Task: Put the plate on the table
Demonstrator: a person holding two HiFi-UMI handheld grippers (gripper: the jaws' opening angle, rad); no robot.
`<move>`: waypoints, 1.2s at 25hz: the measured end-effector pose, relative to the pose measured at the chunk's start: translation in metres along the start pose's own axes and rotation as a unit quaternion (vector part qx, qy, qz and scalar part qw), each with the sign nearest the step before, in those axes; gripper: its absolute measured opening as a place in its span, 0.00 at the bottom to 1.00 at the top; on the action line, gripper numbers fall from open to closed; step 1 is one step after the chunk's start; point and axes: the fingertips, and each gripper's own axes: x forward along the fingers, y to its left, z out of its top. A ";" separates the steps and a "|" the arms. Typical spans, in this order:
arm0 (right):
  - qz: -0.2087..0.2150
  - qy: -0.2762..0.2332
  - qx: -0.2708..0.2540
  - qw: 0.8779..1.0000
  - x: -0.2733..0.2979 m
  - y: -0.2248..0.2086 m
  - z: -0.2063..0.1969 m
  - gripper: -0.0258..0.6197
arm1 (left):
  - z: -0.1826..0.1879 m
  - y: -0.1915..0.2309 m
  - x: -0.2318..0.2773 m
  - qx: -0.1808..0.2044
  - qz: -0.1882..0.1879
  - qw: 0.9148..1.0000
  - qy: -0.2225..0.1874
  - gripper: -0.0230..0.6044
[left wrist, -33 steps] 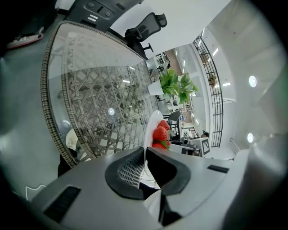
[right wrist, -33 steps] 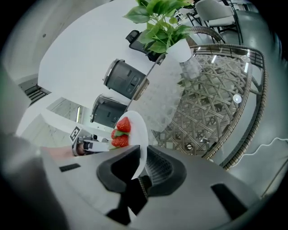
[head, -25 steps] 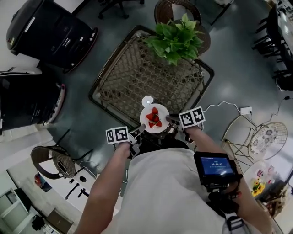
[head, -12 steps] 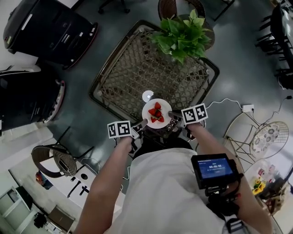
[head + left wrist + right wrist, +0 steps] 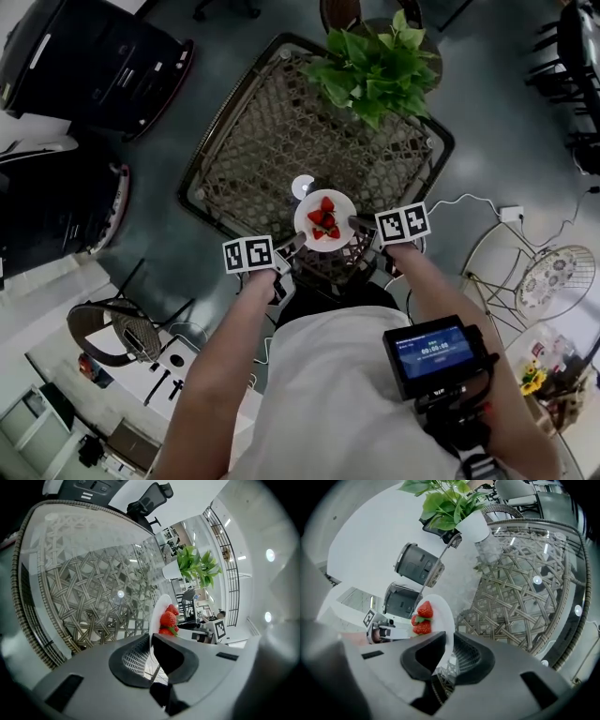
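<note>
While the left tongs [image 5: 151,639] and right tongs [image 5: 448,645] each pinch an opposite rim of the white plate [image 5: 345,217] of strawberries [image 5: 322,217], it hangs between them, seemingly just above the glass-topped wicker worktop [image 5: 281,141] ahead, so lowering and release remain.

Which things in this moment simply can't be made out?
- Gap between plate and table: the head view looks straight down, and the gripper views see the plate edge-on.
- Number of strawberries: they overlap and are small in every view.
- Text on the screen: too small in the head view.
</note>
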 end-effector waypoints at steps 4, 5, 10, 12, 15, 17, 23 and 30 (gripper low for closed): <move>-0.002 -0.005 0.001 1.000 0.001 -0.007 0.011 0.09 | 0.012 0.001 0.008 0.007 0.008 1.000 0.002 0.06; -0.004 -0.006 0.001 1.000 0.002 -0.009 0.014 0.09 | 0.016 0.002 0.010 0.008 0.010 1.000 0.002 0.06; -0.015 -0.005 0.009 1.000 0.011 -0.020 0.019 0.09 | 0.026 0.013 0.022 0.012 0.032 0.999 0.007 0.06; -0.021 -0.005 0.009 1.000 0.015 -0.025 0.024 0.09 | 0.032 0.016 0.026 0.015 0.043 0.999 0.008 0.06; -0.028 -0.006 0.008 1.000 0.020 -0.029 0.034 0.09 | 0.043 0.019 0.029 0.016 0.055 0.998 0.008 0.06; -0.033 -0.007 0.004 0.999 0.023 -0.030 0.042 0.09 | 0.051 0.021 0.031 0.017 0.062 0.998 0.009 0.06; -0.052 -0.010 -0.008 0.999 0.031 -0.034 0.067 0.09 | 0.074 0.029 0.039 0.014 0.083 0.996 0.005 0.07; -0.073 -0.005 -0.011 0.997 0.038 -0.043 0.074 0.09 | 0.085 0.036 0.048 0.008 0.104 0.994 0.013 0.07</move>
